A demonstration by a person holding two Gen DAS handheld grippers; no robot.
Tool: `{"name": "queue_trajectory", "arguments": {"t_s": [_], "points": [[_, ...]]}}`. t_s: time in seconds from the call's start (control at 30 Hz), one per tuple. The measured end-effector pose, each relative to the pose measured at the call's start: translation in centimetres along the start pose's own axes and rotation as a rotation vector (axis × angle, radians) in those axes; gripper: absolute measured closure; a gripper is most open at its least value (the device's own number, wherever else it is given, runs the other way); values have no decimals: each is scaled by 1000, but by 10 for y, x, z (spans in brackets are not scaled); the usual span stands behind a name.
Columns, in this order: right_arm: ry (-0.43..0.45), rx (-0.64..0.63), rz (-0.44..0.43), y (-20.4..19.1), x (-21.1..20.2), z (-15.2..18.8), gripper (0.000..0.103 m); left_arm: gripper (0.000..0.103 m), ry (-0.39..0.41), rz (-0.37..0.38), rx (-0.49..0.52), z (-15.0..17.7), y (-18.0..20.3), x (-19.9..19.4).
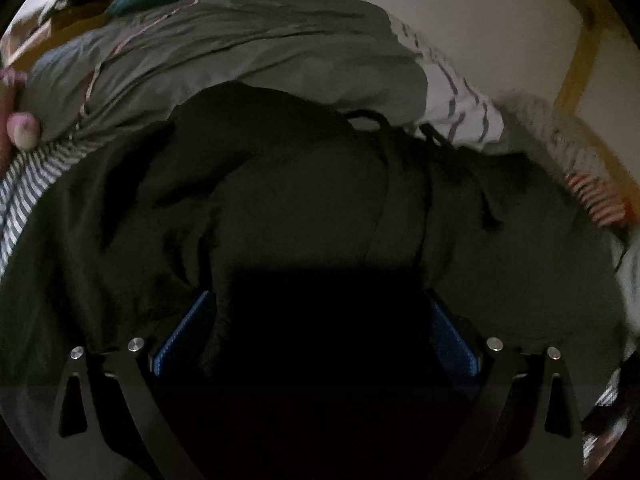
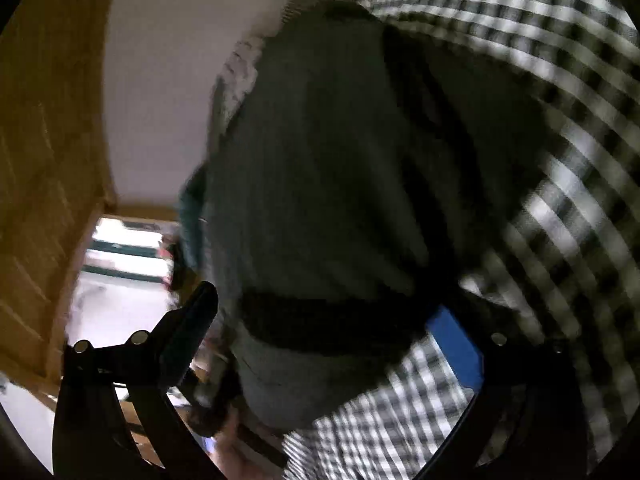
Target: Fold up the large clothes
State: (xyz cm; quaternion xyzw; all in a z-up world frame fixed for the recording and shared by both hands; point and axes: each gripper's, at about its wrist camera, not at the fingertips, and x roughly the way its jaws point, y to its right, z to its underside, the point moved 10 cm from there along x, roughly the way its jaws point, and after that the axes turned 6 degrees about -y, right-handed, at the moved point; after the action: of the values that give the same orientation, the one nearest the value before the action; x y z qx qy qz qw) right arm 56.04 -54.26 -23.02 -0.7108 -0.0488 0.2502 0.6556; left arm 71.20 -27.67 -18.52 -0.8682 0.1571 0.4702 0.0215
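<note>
The left gripper [image 1: 316, 320] is spreading its fingers around a bunched dark garment [image 1: 304, 200], while the right gripper [image 2: 320, 320] is seemingly straddling grey cloth [image 2: 320, 160], fingers apart.

The big garment [image 1: 300, 200] in the middle is very dark — almost black. Behind it lies a grey-green cloth [image 1: 240, 52] with a thin red and white line. Beside the dark garment is a white cloth with grey stripes [image 1: 460, 100]. In the right wrist view a black-and-white checked cloth [image 2: 560, 120] sits right of it — the finger pads [image 2: 456, 344] are blue.
</note>
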Motion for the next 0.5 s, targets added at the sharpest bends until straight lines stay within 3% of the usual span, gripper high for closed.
{"name": "queue_trajectory", "arguments": {"t_s": [0.03, 0.1, 0.13, 0.17, 0.37, 0.5], "points": [[1, 29, -51, -4, 1, -6, 7, 4, -1, -5, 9, 4, 1, -3], [-23, 58, -64, -1, 0, -13, 49, 4, -3, -7, 16, 11, 1, -10], [-30, 57, -88, -1, -4, -14, 61, 4, -1, -3, 17, 12, 1, -12], [-38, 40, -104, -1, -10, -13, 66, 4, 0, 2, 20, 15, 3, -14], [-8, 3, -228, -5, -63, 12, 78, 4, -36, -6, -14, 33, 9, -32], [81, -24, -256, -4, -132, 18, 78, 4, -30, 108, 36, 59, 29, -63]]}}
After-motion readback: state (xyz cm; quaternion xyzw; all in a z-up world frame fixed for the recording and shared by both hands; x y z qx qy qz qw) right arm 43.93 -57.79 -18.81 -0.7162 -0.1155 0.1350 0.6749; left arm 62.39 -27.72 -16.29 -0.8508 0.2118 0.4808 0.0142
